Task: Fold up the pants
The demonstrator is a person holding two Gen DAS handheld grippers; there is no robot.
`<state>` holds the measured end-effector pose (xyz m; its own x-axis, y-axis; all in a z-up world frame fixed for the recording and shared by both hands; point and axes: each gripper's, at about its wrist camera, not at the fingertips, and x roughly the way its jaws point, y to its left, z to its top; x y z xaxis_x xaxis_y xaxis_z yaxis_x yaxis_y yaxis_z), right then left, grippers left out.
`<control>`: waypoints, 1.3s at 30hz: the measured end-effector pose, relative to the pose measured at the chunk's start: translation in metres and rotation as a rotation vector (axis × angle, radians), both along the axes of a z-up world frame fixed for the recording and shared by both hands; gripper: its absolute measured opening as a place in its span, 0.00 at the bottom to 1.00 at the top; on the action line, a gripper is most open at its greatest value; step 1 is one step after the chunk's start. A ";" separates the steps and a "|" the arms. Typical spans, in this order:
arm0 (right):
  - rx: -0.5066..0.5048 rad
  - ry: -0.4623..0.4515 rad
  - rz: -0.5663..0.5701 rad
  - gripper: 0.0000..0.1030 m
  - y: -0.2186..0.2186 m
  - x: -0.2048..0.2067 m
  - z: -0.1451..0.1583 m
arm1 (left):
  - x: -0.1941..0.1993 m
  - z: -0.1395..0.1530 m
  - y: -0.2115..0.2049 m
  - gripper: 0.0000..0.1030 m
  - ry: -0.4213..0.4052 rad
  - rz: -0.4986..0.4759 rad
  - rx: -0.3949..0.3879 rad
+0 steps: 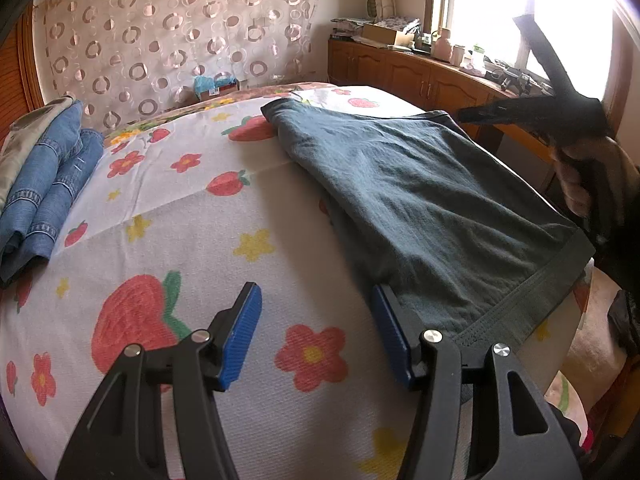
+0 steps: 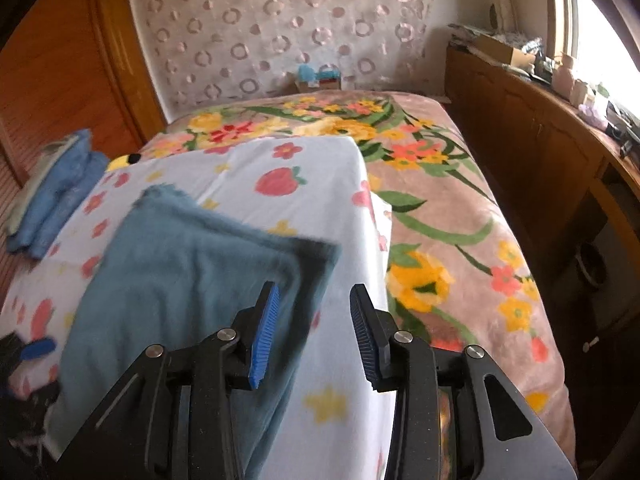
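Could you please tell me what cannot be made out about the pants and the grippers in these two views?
- Dark grey-green knit pants: near right corner hidden behind the left gripper in the left wrist view; motion-blurred in the right wrist view.
- Right gripper: fingertips lost in window glare in the left wrist view.
- Folded blue denim jeans: cut off at left edge.

Dark teal pants (image 1: 420, 200), strawberry-and-flower white sheet (image 1: 224, 264), blue jeans (image 1: 44, 192)
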<state>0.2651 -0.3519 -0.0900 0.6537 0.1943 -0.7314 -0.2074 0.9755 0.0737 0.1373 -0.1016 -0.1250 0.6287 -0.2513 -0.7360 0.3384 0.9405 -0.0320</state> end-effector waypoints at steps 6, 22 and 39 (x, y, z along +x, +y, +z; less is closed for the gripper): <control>0.031 -0.029 0.045 0.36 0.007 -0.069 0.000 | 0.000 0.004 0.004 0.55 0.029 -0.002 -0.029; 0.051 -0.034 0.054 0.36 0.022 -0.169 -0.010 | -0.040 0.038 -0.020 0.55 -0.017 -0.106 -0.073; 0.089 -0.077 0.095 0.09 0.026 -0.184 -0.010 | -0.035 0.009 -0.028 0.34 0.093 -0.182 -0.102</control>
<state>0.0813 -0.3255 -0.1001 0.6826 0.3198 -0.6571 -0.3068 0.9415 0.1395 0.1018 -0.1300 -0.1165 0.4965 -0.4301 -0.7540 0.4934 0.8545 -0.1625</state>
